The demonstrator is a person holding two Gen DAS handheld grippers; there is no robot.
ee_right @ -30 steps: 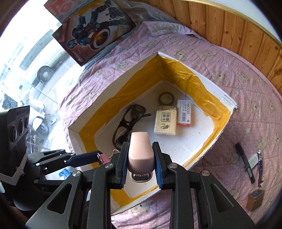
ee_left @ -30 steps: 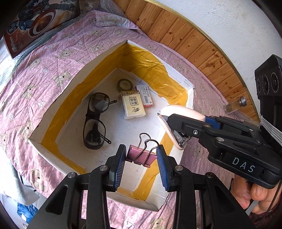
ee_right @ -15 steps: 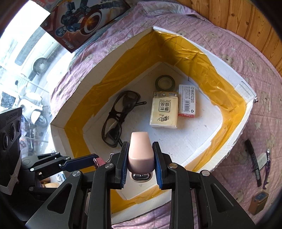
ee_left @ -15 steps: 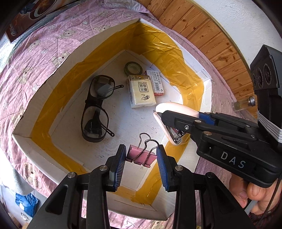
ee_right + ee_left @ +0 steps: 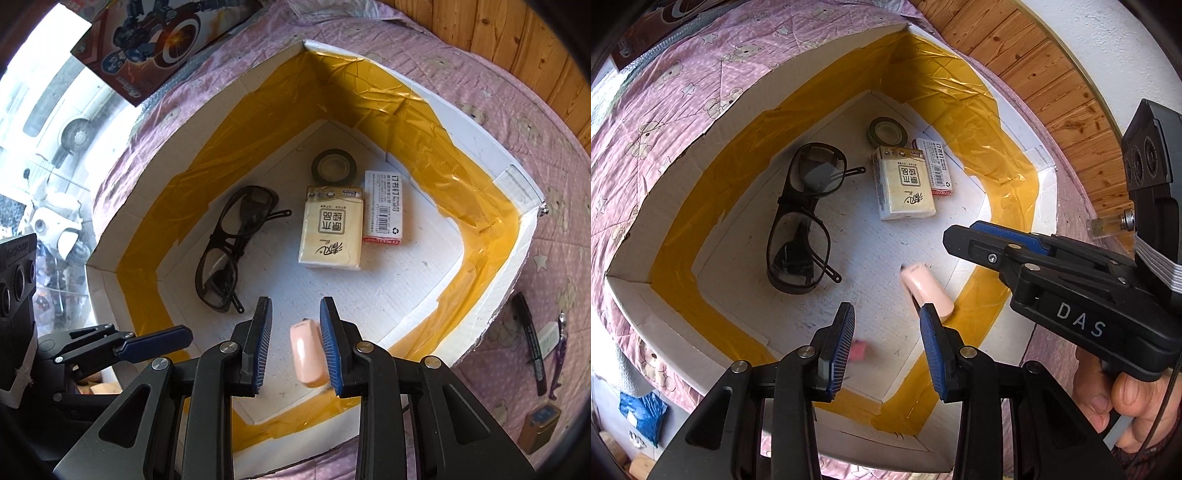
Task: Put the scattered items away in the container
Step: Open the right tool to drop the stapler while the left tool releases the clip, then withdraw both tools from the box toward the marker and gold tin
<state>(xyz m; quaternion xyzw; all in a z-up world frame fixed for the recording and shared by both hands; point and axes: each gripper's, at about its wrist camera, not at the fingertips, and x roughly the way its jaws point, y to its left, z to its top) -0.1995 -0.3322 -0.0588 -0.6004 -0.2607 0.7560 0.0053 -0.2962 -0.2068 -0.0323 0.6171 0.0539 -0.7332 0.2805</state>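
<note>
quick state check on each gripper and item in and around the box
left hand-held gripper: open, empty
right hand-held gripper: open, empty
stapler: released, blurred
pink clip: released, blurred
glasses: folded, in box
tape roll: flat
black pen: outside box

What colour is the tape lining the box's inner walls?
Yellow-orange tape; clearest in the right wrist view.

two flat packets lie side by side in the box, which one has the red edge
The narrower white staple box, nearest the yellow-taped wall. The cream tissue pack beside it, toward the glasses, is wider and shows no red.
</note>
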